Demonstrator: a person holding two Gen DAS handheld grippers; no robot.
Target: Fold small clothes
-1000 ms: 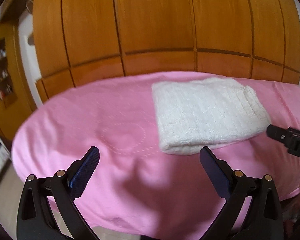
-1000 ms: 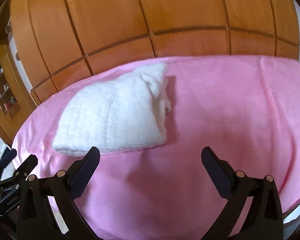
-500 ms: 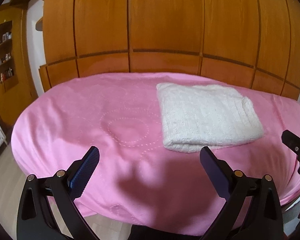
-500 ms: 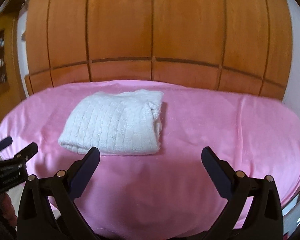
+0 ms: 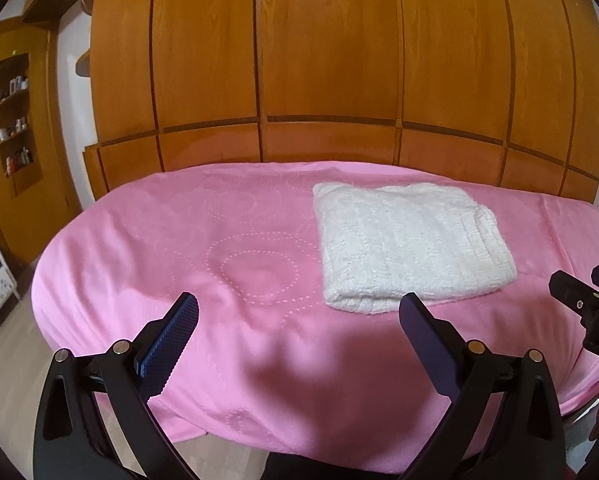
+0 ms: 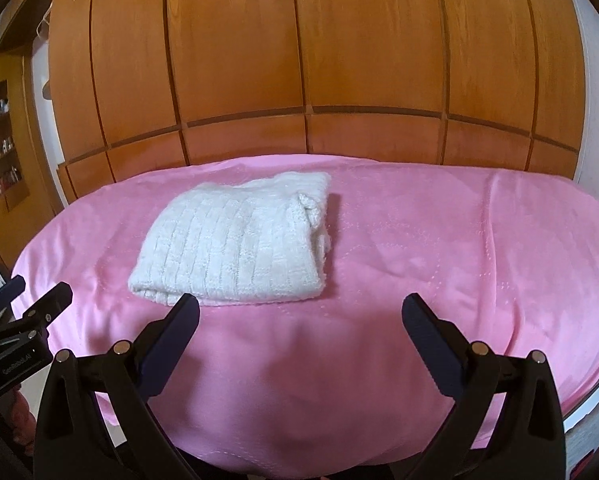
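Backing both grippers away from the folded white knit sweater (image 5: 411, 244) on the pink bed (image 5: 179, 248).
Left view: my left gripper (image 5: 299, 320) is wide open, empty, drawn back. Right view: my right gripper (image 6: 301, 318) likewise, sweater (image 6: 239, 244) squared; folding looks done.

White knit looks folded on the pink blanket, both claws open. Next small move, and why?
Probably keep both claws back and call it done: the white knit lies as a compact folded rectangle on the pink blanket, and the left claw and right claw are open, holding nothing.
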